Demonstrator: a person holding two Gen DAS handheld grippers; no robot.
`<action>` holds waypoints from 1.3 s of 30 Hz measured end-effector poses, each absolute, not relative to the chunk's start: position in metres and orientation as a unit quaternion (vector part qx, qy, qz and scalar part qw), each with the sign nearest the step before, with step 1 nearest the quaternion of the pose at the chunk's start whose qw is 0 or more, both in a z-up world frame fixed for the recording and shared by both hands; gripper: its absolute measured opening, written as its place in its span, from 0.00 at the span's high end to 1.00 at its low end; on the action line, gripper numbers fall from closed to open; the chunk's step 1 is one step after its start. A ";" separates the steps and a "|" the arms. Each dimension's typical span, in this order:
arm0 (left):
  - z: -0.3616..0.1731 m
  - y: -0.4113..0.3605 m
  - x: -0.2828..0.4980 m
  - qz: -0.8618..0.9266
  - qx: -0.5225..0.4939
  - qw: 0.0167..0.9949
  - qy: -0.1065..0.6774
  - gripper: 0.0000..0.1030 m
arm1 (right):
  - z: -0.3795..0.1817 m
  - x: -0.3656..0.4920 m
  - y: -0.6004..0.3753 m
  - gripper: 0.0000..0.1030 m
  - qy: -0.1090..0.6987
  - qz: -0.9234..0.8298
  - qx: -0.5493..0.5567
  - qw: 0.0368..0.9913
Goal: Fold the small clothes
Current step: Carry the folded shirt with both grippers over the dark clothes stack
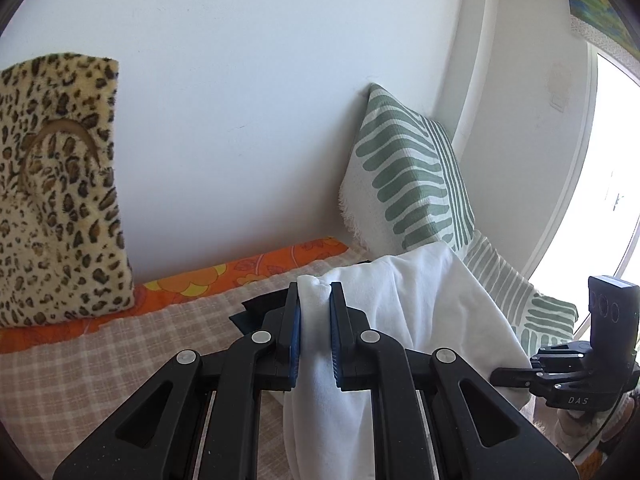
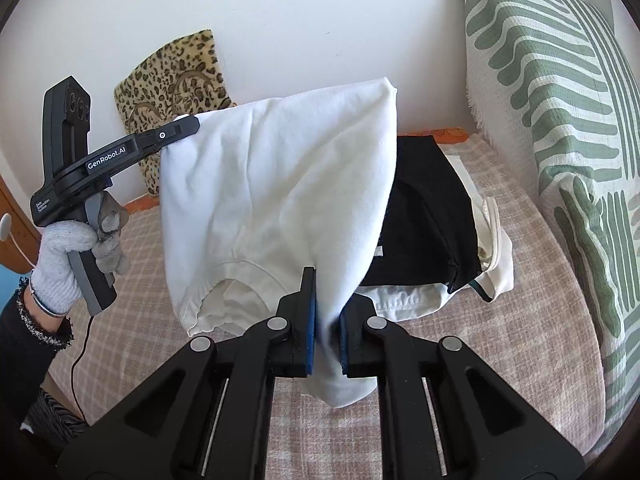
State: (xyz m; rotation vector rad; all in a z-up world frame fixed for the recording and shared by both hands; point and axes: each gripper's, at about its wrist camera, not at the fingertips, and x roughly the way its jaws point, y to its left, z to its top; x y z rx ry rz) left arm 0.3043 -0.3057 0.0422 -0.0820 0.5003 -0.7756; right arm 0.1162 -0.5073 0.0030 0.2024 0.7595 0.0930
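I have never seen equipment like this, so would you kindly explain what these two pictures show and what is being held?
Nobody's robot here: a person holds hand-operated tongs in each hand, and each carries a camera looking along its fingers. One picture is from the left tongs, the other from the right tongs. Both are shut on the same white garment, lifted above a checked bed cover. The gloved hand grips the left handle. On the bed behind lie a black garment over other white clothes, a green-patterned cushion and a leopard-print bag.
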 end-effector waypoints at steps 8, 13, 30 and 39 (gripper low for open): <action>0.042 -0.341 0.340 -0.366 -0.047 0.898 0.240 0.90 | 0.016 0.153 -0.559 0.90 0.363 0.040 0.086 0.927; 0.035 -0.356 0.357 -0.358 -0.043 0.900 0.245 0.90 | 0.010 0.173 -0.582 0.90 0.367 0.040 0.082 0.926; 0.015 -0.385 0.371 -0.323 0.023 0.913 0.246 0.87 | -0.028 0.198 -0.593 0.90 0.392 0.008 0.065 0.918; 0.039 -0.370 0.344 -0.313 0.024 0.921 0.230 0.53 | -0.014 0.174 -0.588 0.58 0.373 -0.050 0.060 0.925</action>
